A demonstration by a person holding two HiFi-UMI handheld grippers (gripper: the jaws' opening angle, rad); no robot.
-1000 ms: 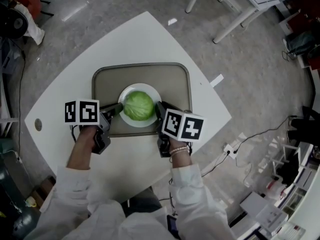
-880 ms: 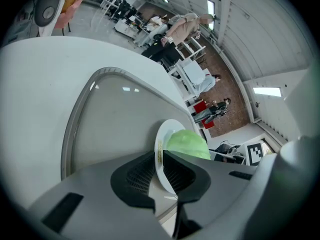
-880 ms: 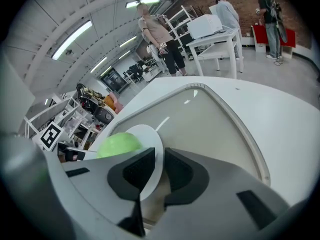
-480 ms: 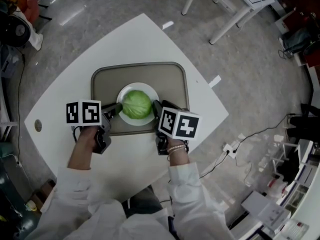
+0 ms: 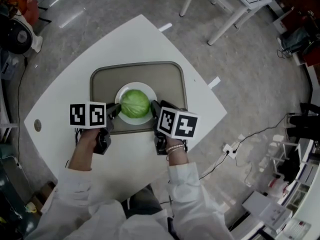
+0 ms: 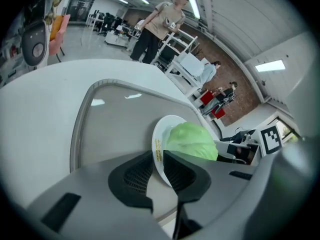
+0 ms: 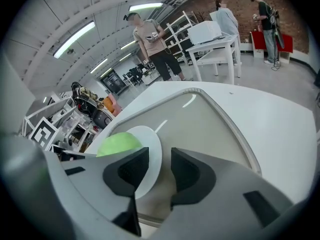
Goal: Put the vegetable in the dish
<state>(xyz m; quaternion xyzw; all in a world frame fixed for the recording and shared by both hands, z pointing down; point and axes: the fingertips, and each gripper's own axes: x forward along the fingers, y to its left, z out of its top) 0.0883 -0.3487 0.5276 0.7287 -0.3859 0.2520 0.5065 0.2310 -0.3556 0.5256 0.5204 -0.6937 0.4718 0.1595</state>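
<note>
While left gripper (image 5: pixel 116 110) is clamping the dish (image 5: pixel 135 85) rim to steady it, right gripper (image 5: pixel 154 109) is just opening, rim btw its jaws unpressed; cabbage (image 5: pixel 135 104) sitting in dish.

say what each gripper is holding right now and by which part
The left gripper grips the white plate by its rim. The right gripper's jaws have just been opening; they straddle the opposite rim without pressing, holding nothing.

We have just been opening our right gripper (image 7: pixel 159 170), so its fingers (image 7: pixel 189 175) no longer pinch the dish (image 7: pixel 151 146) rim between them. Our left gripper (image 6: pixel 157 157) has rolled slightly beside the dish.
</note>
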